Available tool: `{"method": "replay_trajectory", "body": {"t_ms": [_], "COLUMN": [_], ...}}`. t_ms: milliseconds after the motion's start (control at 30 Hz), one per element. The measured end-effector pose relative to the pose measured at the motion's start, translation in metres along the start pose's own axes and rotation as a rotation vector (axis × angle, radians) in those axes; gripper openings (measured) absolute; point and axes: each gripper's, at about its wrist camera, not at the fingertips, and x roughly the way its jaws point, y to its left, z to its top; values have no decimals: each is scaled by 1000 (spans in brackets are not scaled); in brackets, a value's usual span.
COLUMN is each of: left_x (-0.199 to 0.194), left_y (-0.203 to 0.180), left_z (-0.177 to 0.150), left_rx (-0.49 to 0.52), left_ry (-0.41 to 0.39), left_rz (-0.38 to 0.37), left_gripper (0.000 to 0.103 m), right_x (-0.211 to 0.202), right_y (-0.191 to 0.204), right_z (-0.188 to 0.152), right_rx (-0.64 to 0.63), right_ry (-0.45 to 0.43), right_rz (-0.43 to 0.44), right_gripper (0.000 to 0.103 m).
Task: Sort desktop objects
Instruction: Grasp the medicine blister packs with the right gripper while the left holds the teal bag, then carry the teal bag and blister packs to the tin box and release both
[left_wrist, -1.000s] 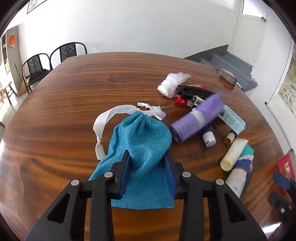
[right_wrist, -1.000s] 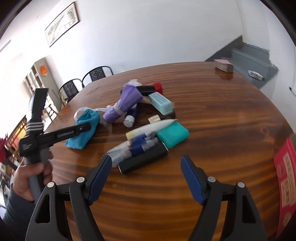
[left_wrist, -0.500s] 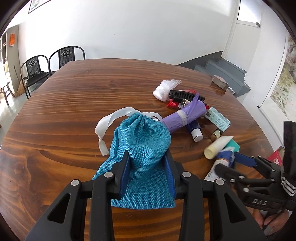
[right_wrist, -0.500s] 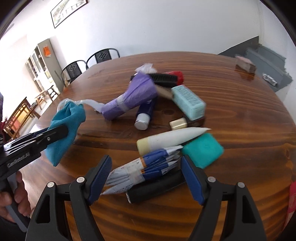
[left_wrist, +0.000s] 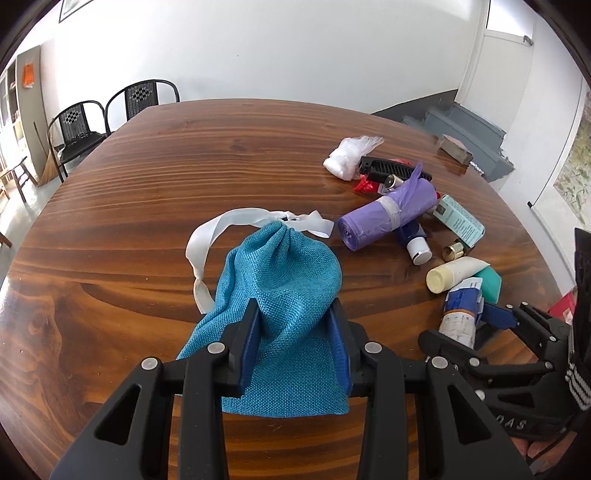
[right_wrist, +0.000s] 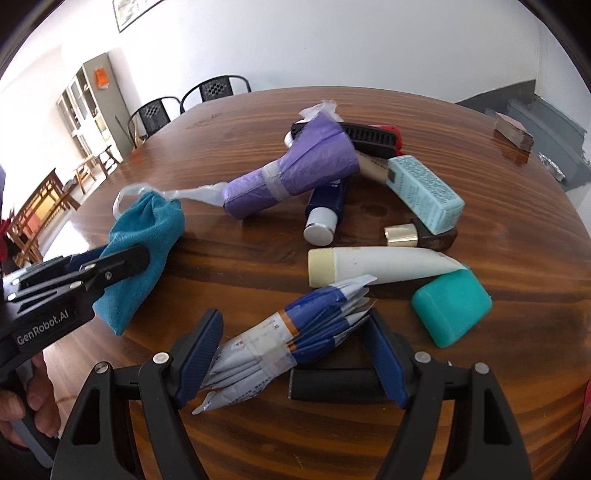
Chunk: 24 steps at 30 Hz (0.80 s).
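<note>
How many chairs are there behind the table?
2 black chairs show at the table's far edge, side by side: one on the left, one right of it. Others may be hidden.

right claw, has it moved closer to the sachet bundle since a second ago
Yes. The right claw has come forward and down over the table; its open jaws now straddle the sachet bundle, earlier well ahead of them.

A lived-in home dining room: big round wooden table (left_wrist: 192, 155), black metal chairs (left_wrist: 110, 110) at its far edge, a glass-door cabinet (right_wrist: 92, 107), framed picture (right_wrist: 129, 9) on white walls.
</note>
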Motion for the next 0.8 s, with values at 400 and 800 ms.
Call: {"method": "replay_trajectory", "body": {"t_ms": [400,800], "left_x": [15,-4], "left_y": [8,-2], "left_z": [1,0], "left_rx": [-22,2], "left_ry": [36,-32], "left_rz": [39,5], "left_gripper": [63,27], "right_x": [-4,-10], "right_y": [5,13], "right_z": [-4,-14], "right_rx": [-11,-9], "right_ry": [12,12], "right_rz": [35,80], "right_gripper": [77,33]}}
